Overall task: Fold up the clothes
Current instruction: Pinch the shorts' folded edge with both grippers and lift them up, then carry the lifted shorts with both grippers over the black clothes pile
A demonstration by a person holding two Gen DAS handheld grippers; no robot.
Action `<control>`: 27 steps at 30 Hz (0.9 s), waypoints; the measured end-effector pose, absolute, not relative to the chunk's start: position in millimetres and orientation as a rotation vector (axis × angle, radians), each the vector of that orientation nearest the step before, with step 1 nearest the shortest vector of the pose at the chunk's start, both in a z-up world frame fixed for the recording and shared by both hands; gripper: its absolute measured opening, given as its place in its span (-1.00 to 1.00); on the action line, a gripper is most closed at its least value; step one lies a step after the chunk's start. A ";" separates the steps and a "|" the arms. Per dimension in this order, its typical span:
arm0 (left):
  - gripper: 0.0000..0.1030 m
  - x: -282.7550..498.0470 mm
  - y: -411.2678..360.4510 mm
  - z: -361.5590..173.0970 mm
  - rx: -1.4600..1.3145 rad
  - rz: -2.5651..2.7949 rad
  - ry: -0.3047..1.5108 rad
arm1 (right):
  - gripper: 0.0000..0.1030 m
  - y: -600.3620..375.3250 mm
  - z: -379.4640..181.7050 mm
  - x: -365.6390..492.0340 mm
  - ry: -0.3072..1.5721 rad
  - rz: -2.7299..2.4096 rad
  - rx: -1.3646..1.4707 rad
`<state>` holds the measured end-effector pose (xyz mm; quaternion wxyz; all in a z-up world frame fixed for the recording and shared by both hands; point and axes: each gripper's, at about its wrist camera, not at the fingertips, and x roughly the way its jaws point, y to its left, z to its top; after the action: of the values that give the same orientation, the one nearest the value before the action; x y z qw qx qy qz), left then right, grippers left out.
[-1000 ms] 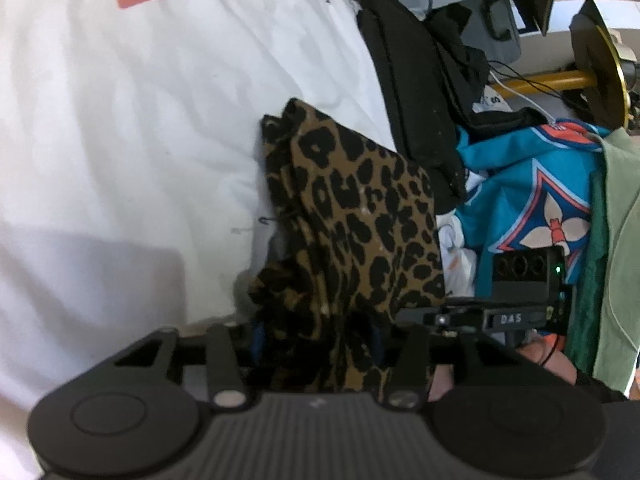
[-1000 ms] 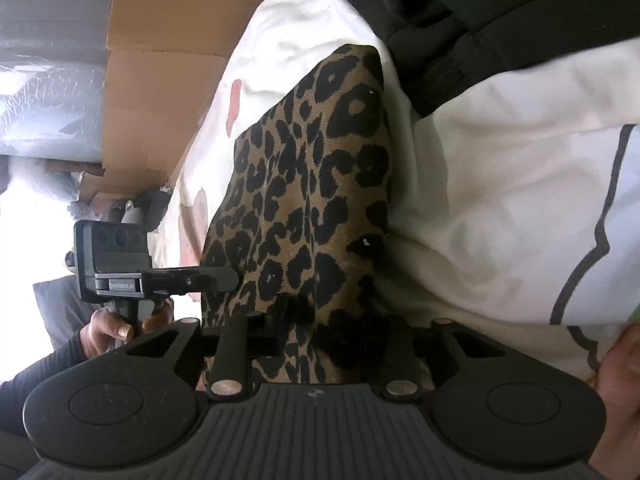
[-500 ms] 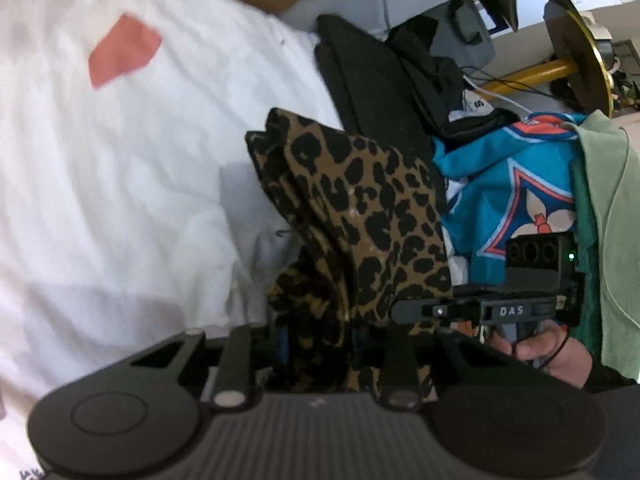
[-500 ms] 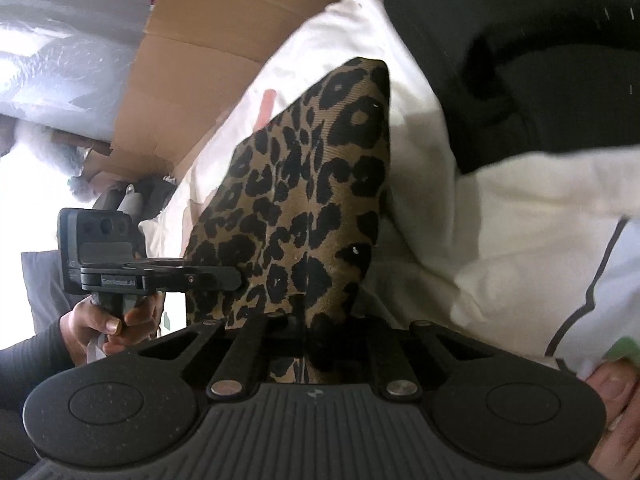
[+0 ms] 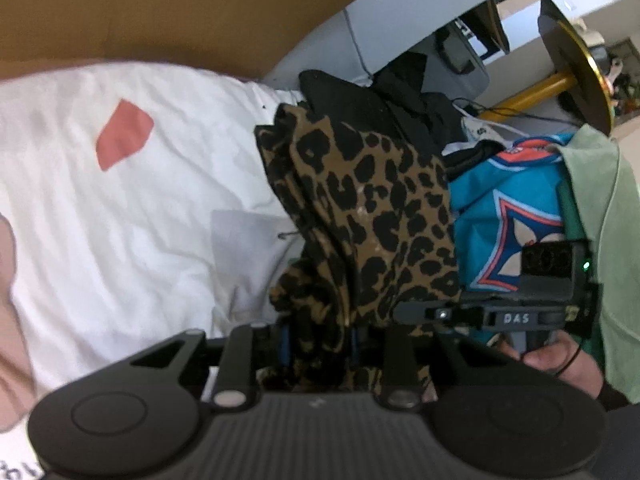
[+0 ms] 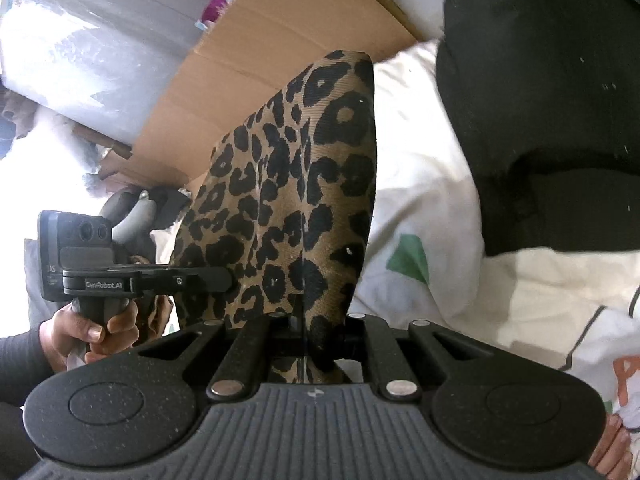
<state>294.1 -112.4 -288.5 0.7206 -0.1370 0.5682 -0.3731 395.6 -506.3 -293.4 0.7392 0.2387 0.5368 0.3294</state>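
Left gripper [image 5: 320, 344] fingertips buried in leopard-print garment [image 5: 372, 216]; right gripper [image 6: 308, 336] likewise. Garment's lower end hidden behind gripper bodies. Teal printed garment [image 5: 508, 200] partly covered.

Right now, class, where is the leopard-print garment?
The leopard-print garment sits centre in both wrist views, gripped by both grippers above the white sheet, with black clothing on its right and the teal garment beside it.

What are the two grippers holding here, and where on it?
Both hold the leopard-print garment: the left gripper and right gripper each pinch its near, bunched edge.
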 end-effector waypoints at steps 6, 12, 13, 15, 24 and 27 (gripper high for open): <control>-0.47 292.3 -113.4 -261.3 -0.271 -0.801 1.233 | -0.88 -500.0 -271.4 397.0 1.114 0.753 0.501; -0.47 289.8 -120.4 -227.4 -0.207 -0.772 1.221 | -0.88 -497.2 -251.2 394.7 1.052 0.790 0.494; -0.47 289.1 -122.3 -221.8 -0.198 -0.768 1.216 | -0.88 -497.6 -247.0 394.0 1.039 0.795 0.491; -0.47 287.5 -125.1 -210.8 -0.185 -0.760 1.203 | -0.88 -500.0 -239.5 393.5 1.017 0.802 0.491; -0.47 277.9 -134.8 -167.5 -0.153 -0.727 1.142 | -0.88 -504.5 -201.3 391.8 0.902 0.844 0.477; -0.47 273.4 -137.4 -158.6 -0.151 -0.734 1.125 | -0.88 -510.4 -188.0 389.4 0.865 0.847 0.470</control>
<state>273.4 -137.4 -158.6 0.7802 -0.0699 0.5206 -0.3395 389.4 -510.4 -188.0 0.7965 0.2186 0.4029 0.3942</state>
